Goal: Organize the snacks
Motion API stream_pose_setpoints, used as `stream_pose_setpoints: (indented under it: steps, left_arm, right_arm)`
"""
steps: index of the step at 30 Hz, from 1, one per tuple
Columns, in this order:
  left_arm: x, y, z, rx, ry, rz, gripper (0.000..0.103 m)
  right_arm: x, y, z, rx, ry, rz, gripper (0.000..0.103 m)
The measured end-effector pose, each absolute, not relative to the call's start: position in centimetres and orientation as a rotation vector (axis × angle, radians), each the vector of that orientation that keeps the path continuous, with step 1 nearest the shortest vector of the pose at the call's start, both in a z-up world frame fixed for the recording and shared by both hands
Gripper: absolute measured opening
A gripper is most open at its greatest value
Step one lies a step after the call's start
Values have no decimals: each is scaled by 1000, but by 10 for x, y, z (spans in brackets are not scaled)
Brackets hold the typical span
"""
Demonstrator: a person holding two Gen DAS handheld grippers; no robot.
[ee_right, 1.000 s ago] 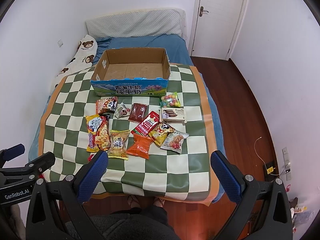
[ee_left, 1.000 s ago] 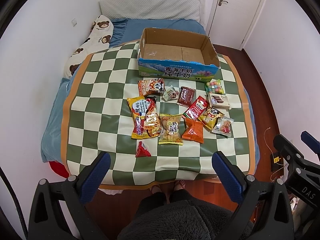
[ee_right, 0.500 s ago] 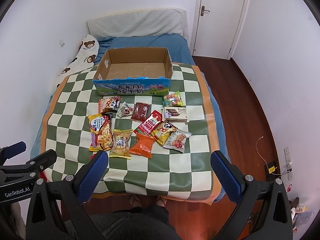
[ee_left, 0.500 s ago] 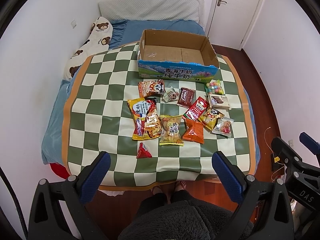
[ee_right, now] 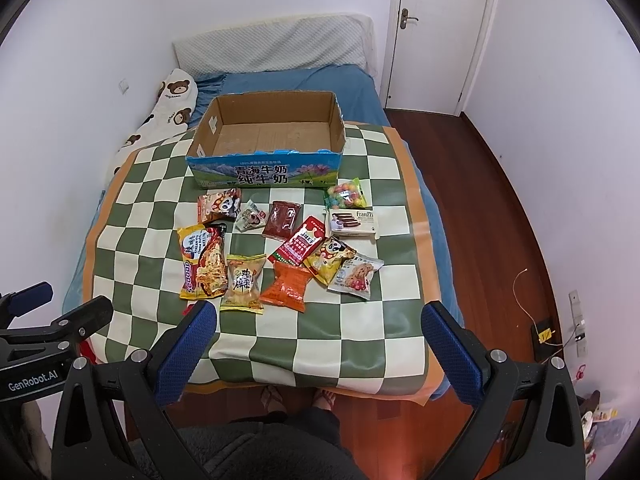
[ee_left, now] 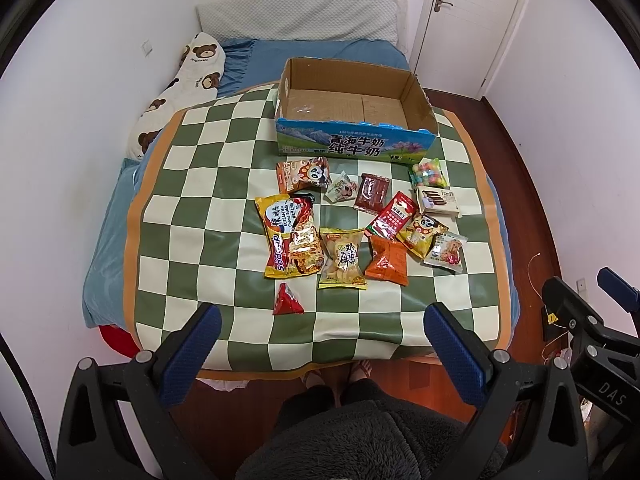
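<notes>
Several snack packets lie on a green-and-cream checked mat (ee_left: 200, 216) on the bed. Among them are a yellow noodle bag (ee_left: 290, 236), an orange packet (ee_left: 386, 262), a Franzzi box (ee_left: 438, 200) and a small red triangular packet (ee_left: 287, 301) nearest me. An empty open cardboard box (ee_left: 352, 108) with a blue front stands behind them; it also shows in the right wrist view (ee_right: 272, 132). My left gripper (ee_left: 320, 350) is open and empty, above the mat's near edge. My right gripper (ee_right: 318, 348) is open and empty, also short of the snacks.
White walls close in on the left. A bear-print pillow (ee_left: 176, 88) lies along the left wall and a headboard cushion (ee_left: 296, 16) at the back. A wooden floor (ee_right: 500, 220) and a white door (ee_right: 436, 28) are on the right. My legs (ee_left: 360, 432) are below the mat's edge.
Both grippers have moved slightly, so the mat and snacks sit a little higher in view. Nothing on the mat has moved. Both grippers stay open.
</notes>
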State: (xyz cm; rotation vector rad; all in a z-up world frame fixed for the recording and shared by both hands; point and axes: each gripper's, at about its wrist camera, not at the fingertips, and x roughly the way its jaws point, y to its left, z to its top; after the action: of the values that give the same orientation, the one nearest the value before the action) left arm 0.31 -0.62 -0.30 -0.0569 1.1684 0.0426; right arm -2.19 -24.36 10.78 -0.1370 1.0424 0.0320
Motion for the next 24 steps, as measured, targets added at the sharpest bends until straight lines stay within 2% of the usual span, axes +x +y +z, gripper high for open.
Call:
stream_pose_setpoints:
  steps: [8,12,17,24]
  left_arm:
    - [10,2,-8,-62,1174,56,103]
    - [33,25,-30,-52,1179,127,103]
    - [77,58,-82,-14,1247,222,103]
    - [148,86,-183,-126,1487,193,102]
  right_arm:
    - [-22,-243,103,-126,1049,31,103]
    - [-5,-246,82,-89,1087,26,103]
    - [43,-250,19,-5,1205,38,103]
    - [108,-243,-89,125,1397,48,102]
